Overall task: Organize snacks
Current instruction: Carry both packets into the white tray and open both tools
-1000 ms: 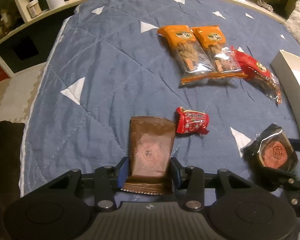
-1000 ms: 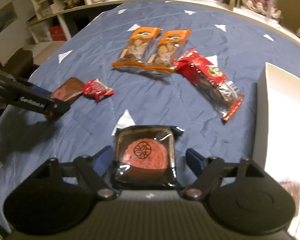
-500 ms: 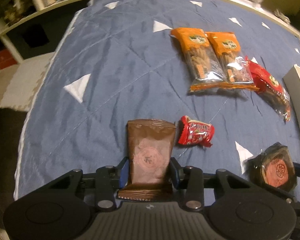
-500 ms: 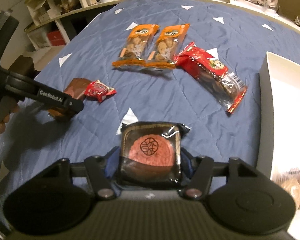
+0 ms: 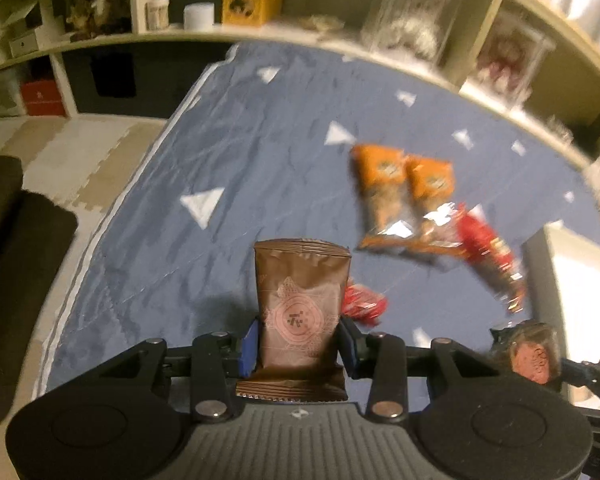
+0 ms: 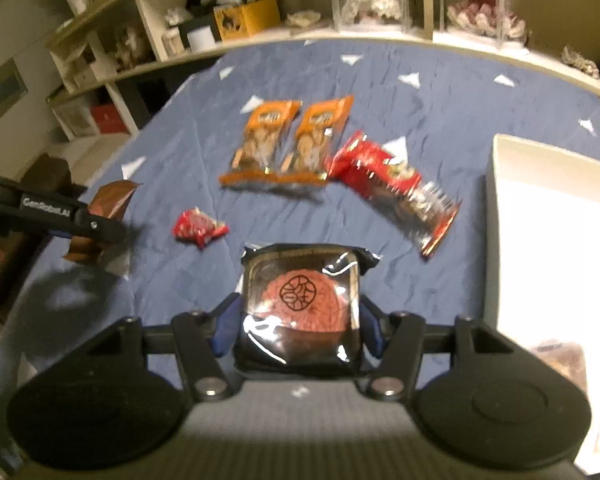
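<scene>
Left gripper (image 5: 297, 346): its fingers are clamped on the brown packet (image 5: 300, 312), which stands upright between them, clear of the blue quilt (image 5: 235, 184).
Right gripper (image 6: 297, 320): its fingers are clamped on both sides of the clear-wrapped round cake (image 6: 302, 306), held above the quilt; its red disc with a dark stamp faces up.
Small red candy (image 6: 197, 226): lies on the quilt just beyond the held cake, between the two grippers.
White box (image 6: 556, 240): sits open on the right side of the bed, beside the right gripper; something pale lies in its near corner, too blurred to tell.
Long red packet (image 6: 396, 188): lies slanted on the quilt, just left of the box.
Two orange packets (image 6: 289, 140): side by side, touching each other, the right one meeting the red packet's far end.
Shelf (image 6: 300, 40): runs along the far edge of the bed; it holds a yellow box (image 6: 245, 18) and clear cases with figures.
</scene>
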`<state>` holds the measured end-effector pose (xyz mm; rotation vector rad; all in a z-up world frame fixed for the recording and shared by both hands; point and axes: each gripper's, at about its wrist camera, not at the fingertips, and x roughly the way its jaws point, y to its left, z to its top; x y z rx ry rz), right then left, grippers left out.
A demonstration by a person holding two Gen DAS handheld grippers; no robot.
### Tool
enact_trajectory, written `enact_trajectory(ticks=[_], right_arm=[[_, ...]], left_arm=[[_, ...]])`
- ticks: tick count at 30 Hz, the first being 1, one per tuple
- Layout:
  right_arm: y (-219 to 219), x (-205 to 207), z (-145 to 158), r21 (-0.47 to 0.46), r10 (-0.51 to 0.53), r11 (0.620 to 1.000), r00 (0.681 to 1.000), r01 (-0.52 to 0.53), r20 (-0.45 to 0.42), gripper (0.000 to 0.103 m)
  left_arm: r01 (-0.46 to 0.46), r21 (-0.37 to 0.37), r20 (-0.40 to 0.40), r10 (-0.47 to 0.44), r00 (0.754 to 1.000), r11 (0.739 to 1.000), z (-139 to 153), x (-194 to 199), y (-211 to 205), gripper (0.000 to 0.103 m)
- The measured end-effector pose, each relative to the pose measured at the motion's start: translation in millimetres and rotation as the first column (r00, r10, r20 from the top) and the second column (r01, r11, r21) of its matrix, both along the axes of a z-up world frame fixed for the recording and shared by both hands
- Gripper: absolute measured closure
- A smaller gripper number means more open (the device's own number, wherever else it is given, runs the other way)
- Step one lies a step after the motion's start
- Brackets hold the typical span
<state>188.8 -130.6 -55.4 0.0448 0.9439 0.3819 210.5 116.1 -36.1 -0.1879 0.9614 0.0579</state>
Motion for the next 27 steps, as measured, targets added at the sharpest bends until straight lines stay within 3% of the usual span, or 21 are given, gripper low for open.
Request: enact_trajectory(ticks=[14,21,27], right_arm=[[-82,-10,57,-0.055,-0.053,0.997,0.995,0.058,0.09,0.037],[-141,-15,58,-0.108,-0.141,0.982,0.984,0.153,0.111,0.037],[-199,-23,56,-0.097,-0.237,0.963,0.963,0.25,0.131,0.037]], left_arm=[[0.136,-0.094,0.135,-0.123,0.983,0.986,38,-15,-82,0.06],[0.2,-0.099,0.15,-0.184,0.971,0.975,45,-6,-139,0.06],[0.251,-0.117,0.131,-0.236,0.963,0.961,37,5,-192,0.06]])
